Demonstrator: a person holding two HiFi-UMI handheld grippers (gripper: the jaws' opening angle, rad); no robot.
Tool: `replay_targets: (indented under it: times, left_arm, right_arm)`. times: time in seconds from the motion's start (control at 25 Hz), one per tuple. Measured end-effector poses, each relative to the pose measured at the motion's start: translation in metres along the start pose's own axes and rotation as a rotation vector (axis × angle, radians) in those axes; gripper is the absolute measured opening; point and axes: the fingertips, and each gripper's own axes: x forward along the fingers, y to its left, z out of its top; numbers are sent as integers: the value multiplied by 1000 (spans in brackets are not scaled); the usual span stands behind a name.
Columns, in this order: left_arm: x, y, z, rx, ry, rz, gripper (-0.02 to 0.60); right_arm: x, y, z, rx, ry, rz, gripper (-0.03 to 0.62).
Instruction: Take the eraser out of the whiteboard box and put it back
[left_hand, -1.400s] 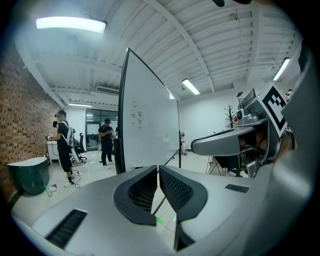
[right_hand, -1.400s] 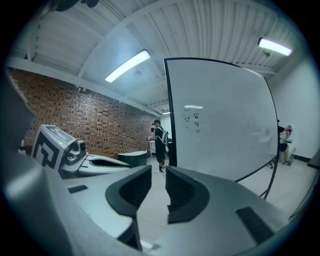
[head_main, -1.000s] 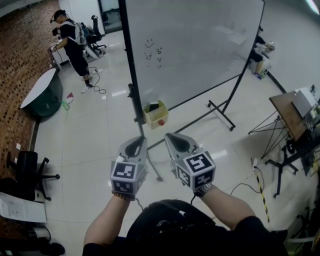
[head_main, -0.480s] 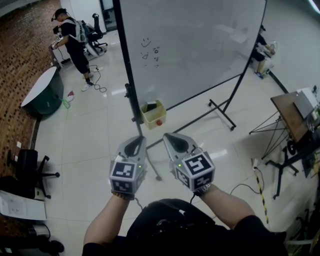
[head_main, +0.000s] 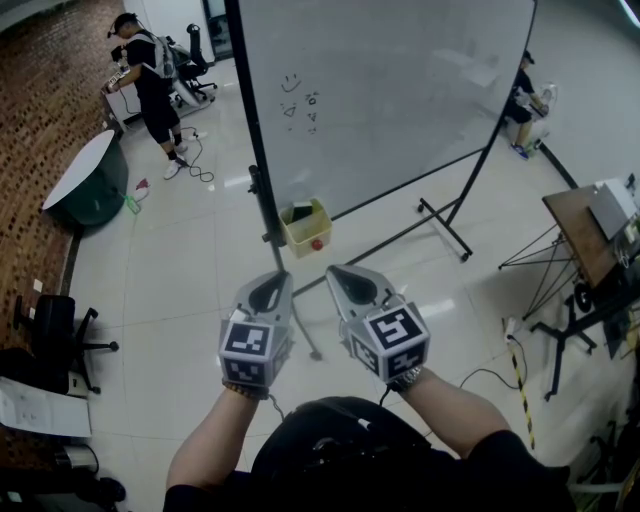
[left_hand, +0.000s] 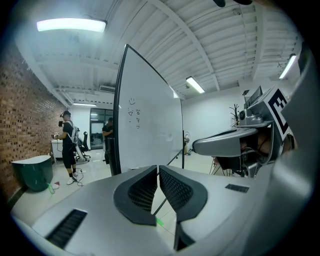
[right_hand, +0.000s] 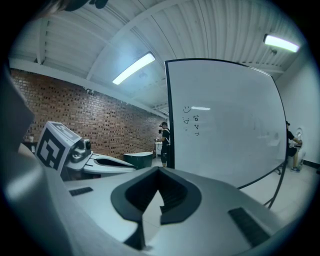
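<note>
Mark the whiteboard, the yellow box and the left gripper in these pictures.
whiteboard (head_main: 400, 100), head view, middle of its white surface.
yellow box (head_main: 302, 240), head view, its front wall.
left gripper (head_main: 272, 284), head view, between its closed fingertips.

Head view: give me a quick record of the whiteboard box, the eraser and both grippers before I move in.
whiteboard box: yellow, open-topped, at the left post of the whiteboard
eraser: dark block inside the box, not yet taken out
other contents: small red thing, kind unclear
left gripper: jaws together, empty, well short of the box
right gripper: jaws together, empty, beside the left one
</note>
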Motion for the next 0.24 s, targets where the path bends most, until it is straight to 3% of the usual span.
replay_targets:
  times: [0.24]
  left_arm:
    - [1,0,-1,6,-2,3,14]
  right_arm:
    - [-2,-1,2,-4,2,-4,21]
